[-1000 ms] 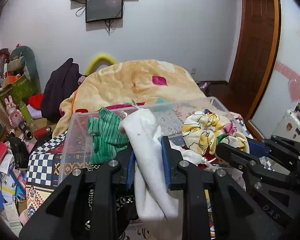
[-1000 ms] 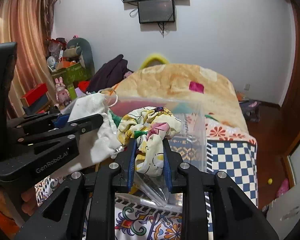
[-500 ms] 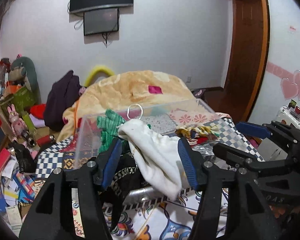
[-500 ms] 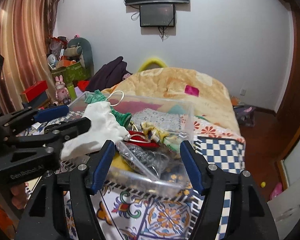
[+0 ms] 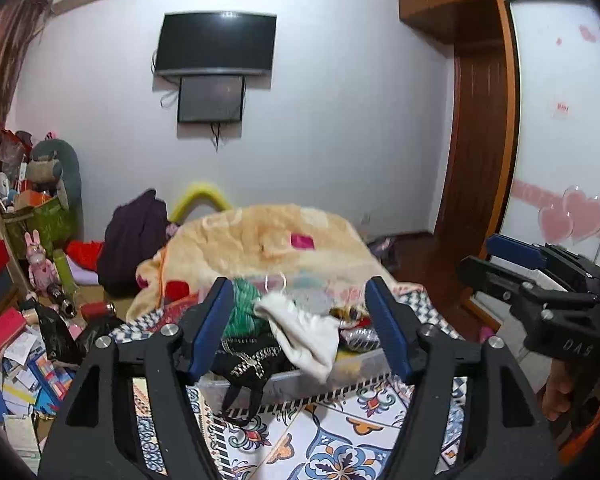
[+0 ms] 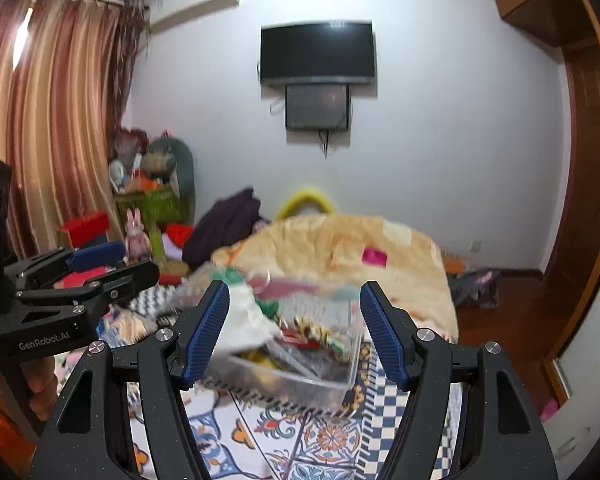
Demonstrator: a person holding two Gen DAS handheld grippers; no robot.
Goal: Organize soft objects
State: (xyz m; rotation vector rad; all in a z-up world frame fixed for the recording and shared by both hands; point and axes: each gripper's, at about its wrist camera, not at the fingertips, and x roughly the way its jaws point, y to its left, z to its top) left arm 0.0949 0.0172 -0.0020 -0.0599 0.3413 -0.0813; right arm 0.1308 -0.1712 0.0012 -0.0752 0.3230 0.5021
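A clear plastic bin (image 5: 300,384) sits on the patterned bedspread, packed with soft things. A white cloth (image 5: 304,336) hangs over its front rim, with a green striped cloth (image 5: 240,312) and a black lace piece (image 5: 244,364) to its left and a yellow floral cloth (image 6: 320,334) to its right. My left gripper (image 5: 300,328) is open and empty, held back from the bin. My right gripper (image 6: 294,332) is open and empty too, also short of the bin (image 6: 300,380). Each gripper shows at the edge of the other's view.
A beige blanket (image 5: 260,248) is heaped on the bed behind the bin. Toys, boxes and papers (image 5: 24,320) crowd the floor at the left. A wooden door (image 5: 476,152) and a wardrobe stand at the right. A TV (image 5: 216,46) hangs on the far wall.
Both grippers opened and let go: the left released the white cloth, the right the yellow floral cloth, both now in the bin. Both grippers have pulled back and up from it.
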